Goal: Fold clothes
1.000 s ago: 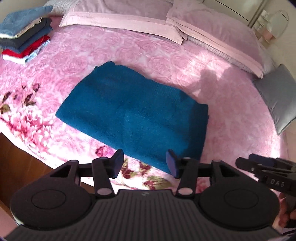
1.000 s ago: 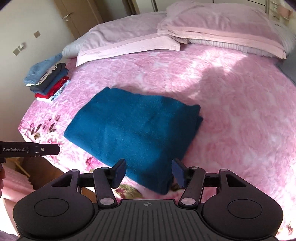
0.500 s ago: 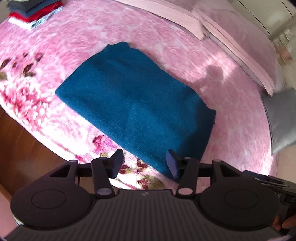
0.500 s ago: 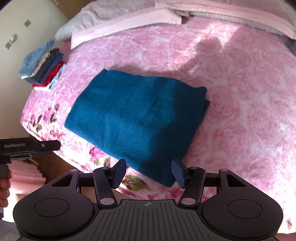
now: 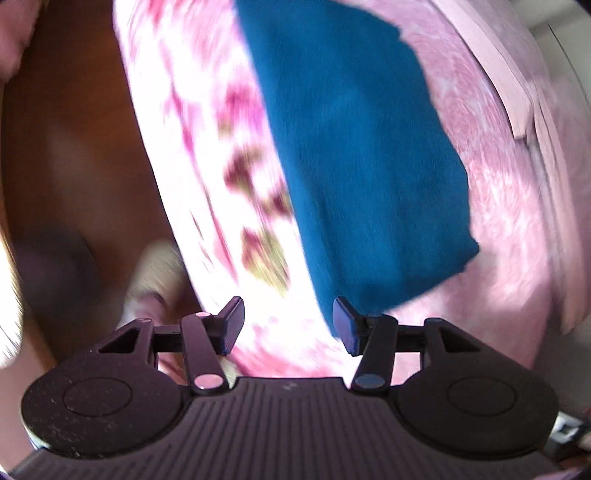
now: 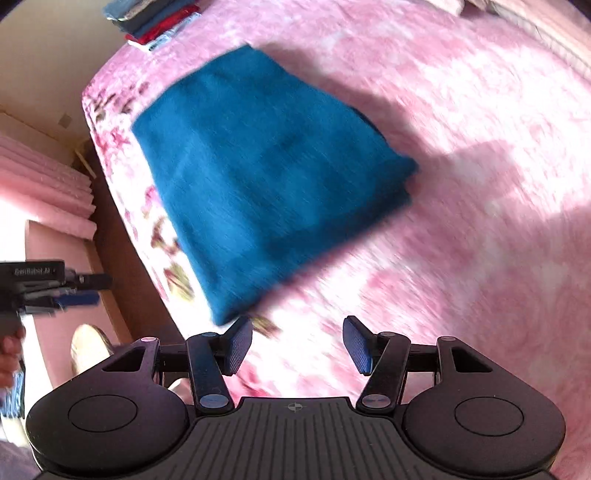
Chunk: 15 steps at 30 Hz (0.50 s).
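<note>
A folded teal garment (image 5: 365, 155) lies flat on the pink floral bedspread (image 5: 509, 206); in the right wrist view the teal garment (image 6: 266, 173) fills the middle. My left gripper (image 5: 288, 323) hangs open over the bed's near edge, and its right finger is just beside the garment's near corner. My right gripper (image 6: 297, 345) is open above the bedspread (image 6: 461, 240), just short of the garment's near corner, with nothing between its fingers. Both views are blurred by motion. The left gripper (image 6: 77, 284) also shows at the left edge of the right wrist view, held by a hand.
A stack of folded clothes (image 6: 155, 22) sits at the bed's far corner. Pink pillows (image 5: 517, 74) line the head of the bed. The wooden bed side (image 5: 81, 166) and floor lie to the left, beside pink foam sheets (image 6: 40, 184). A person's foot (image 6: 88, 347) stands by the bed.
Both grippers have dropped toward the bed and rolled, so the teal garment now looks larger and turned. The left one swung over the bed's edge. Their openings look the same.
</note>
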Tool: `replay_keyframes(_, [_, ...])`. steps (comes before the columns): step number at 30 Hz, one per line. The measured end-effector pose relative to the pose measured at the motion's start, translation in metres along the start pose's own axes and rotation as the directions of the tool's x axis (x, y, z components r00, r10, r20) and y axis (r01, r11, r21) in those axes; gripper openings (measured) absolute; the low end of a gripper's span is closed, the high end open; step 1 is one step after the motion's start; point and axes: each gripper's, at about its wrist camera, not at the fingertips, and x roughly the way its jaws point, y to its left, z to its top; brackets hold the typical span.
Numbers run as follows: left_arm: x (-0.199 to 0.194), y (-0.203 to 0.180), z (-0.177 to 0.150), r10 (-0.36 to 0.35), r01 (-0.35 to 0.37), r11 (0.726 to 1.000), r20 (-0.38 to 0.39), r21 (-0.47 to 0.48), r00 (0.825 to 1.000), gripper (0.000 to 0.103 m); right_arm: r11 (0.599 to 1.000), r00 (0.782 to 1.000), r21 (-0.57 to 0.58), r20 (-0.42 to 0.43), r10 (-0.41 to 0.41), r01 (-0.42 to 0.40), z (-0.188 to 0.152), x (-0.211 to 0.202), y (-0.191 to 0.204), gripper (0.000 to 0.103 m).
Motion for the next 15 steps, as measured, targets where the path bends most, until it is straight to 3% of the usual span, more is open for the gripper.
replay_keyframes(3, [0.027, 0.008, -0.035, -0.089, 0.097, 0.984, 0.059, -0.151, 0.994, 0.048, 0.991, 0.999, 0.128, -0.015, 0.035, -0.033, -0.022, 0.012, -0.049, 0.058])
replay_keyframes(7, [0.063, 0.019, -0.056, -0.141, 0.192, 0.943, 0.196, -0.274, 0.971, 0.049, 0.936, 0.997, 0.346, -0.029, 0.075, -0.061, -0.049, 0.032, -0.114, 0.058])
replay_keyframes(11, [0.097, 0.026, -0.059, -0.186, 0.287, 0.891, 0.293, -0.352, 0.938, 0.052, 0.906, 0.996, 0.42, -0.042, 0.072, -0.048, -0.056, 0.044, -0.161, 0.058])
replay_keyframes(13, [0.107, 0.024, -0.058, -0.219, 0.343, 0.871, 0.347, -0.352, 0.912, 0.054, 0.909, 0.997, 0.416, -0.053, 0.058, -0.031, -0.054, 0.047, -0.177, 0.058])
replay_keyframes(14, [0.111, 0.021, -0.058, -0.242, 0.364, 0.872, 0.358, -0.327, 0.902, 0.046, 0.91, 0.997, 0.413, -0.057, 0.053, -0.024, -0.053, 0.049, -0.183, 0.058])
replay_keyframes(15, [0.113, 0.016, -0.057, -0.268, 0.381, 0.877, 0.361, -0.292, 0.893, 0.028, 0.911, 0.997, 0.41, -0.053, 0.056, -0.03, -0.051, 0.051, -0.187, 0.058])
